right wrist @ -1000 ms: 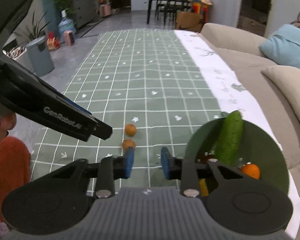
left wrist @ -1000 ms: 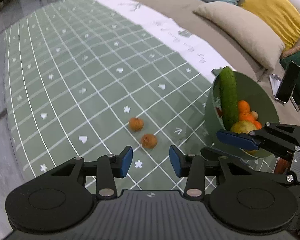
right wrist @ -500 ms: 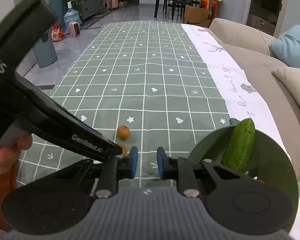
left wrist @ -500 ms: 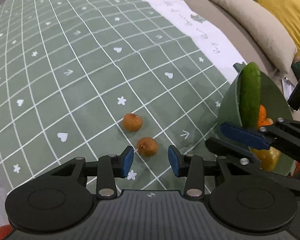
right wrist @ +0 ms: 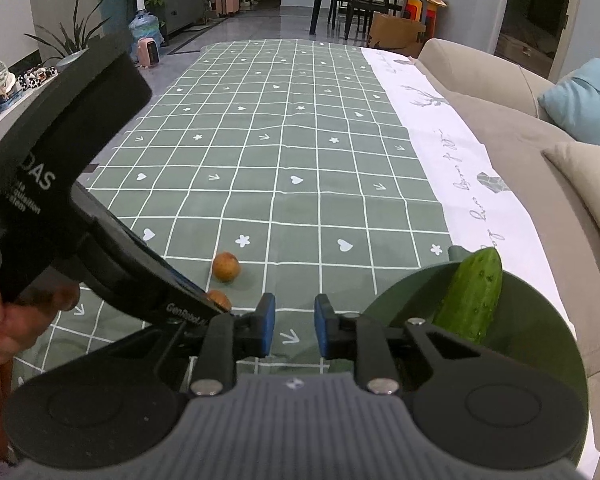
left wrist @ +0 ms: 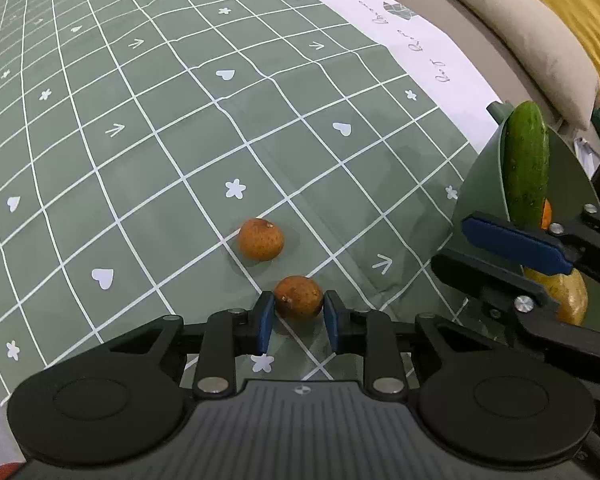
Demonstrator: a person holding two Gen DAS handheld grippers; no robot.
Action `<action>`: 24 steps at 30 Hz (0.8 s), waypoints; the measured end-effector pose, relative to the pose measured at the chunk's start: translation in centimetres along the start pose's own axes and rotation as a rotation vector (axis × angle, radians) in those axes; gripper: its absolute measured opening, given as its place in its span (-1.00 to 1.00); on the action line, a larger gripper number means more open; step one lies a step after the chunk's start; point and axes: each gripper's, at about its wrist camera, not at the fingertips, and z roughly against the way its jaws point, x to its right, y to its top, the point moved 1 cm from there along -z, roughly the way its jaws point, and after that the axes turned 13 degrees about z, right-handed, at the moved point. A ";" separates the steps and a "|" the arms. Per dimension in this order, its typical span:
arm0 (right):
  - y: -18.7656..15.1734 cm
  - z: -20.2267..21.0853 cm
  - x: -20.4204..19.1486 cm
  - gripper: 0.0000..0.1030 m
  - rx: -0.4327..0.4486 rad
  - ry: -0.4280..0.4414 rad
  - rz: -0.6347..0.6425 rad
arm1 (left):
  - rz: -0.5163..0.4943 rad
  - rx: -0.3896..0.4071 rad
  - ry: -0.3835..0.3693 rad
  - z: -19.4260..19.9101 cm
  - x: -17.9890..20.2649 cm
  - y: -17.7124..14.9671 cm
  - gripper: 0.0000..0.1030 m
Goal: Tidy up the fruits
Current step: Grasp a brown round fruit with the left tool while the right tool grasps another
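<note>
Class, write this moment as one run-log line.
left gripper: open around near brown fruit | right gripper: open, empty | far brown fruit: on cloth | bowl: holds cucumber

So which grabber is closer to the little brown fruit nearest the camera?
Left. The left gripper has its fingers on either side of the near brown fruit, not yet closed on it. The right gripper hangs off to the side, by the green bowl.
</note>
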 end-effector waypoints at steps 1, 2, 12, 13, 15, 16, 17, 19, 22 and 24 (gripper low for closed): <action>0.1 -0.1 -0.1 -0.67 0.000 0.001 0.004 | 0.003 0.004 0.000 0.1 -0.2 -0.1 -0.43; 0.3 -0.2 -0.2 -0.67 0.001 0.003 0.009 | 0.006 0.007 0.002 0.2 -0.4 0.0 -0.43; 2.9 -3.4 -2.5 -0.67 -0.007 0.067 0.065 | 0.102 0.065 0.031 2.8 -4.8 0.9 -0.43; 3.2 -3.9 -2.7 -0.67 -0.014 0.075 0.066 | 0.104 0.063 0.039 2.8 -5.2 1.0 -0.43; 3.5 -4.9 -3.0 -0.67 -0.025 0.090 0.064 | 0.109 0.059 0.048 2.7 -5.6 1.0 -0.43; 3.5 -5.4 -3.1 -0.67 -0.032 0.095 0.063 | 0.116 0.054 0.049 2.6 -5.9 1.0 -0.43; 3.6 -5.9 -3.2 -0.67 -0.039 0.100 0.062 | 0.125 0.049 0.049 2.3 -6.0 1.1 -0.43; 3.6 -6.7 -3.2 -0.66 -0.051 0.112 0.061 | 0.136 0.042 0.053 2.1 -6.1 1.1 -0.43; 3.4 -7.5 -3.2 -0.65 -0.071 0.116 0.062 | 0.157 0.036 0.048 1.8 -6.3 1.2 -0.43; 3.3 -7.9 -3.2 -0.63 -0.075 0.114 0.066 | 0.171 0.033 0.040 1.7 -6.6 1.4 -0.43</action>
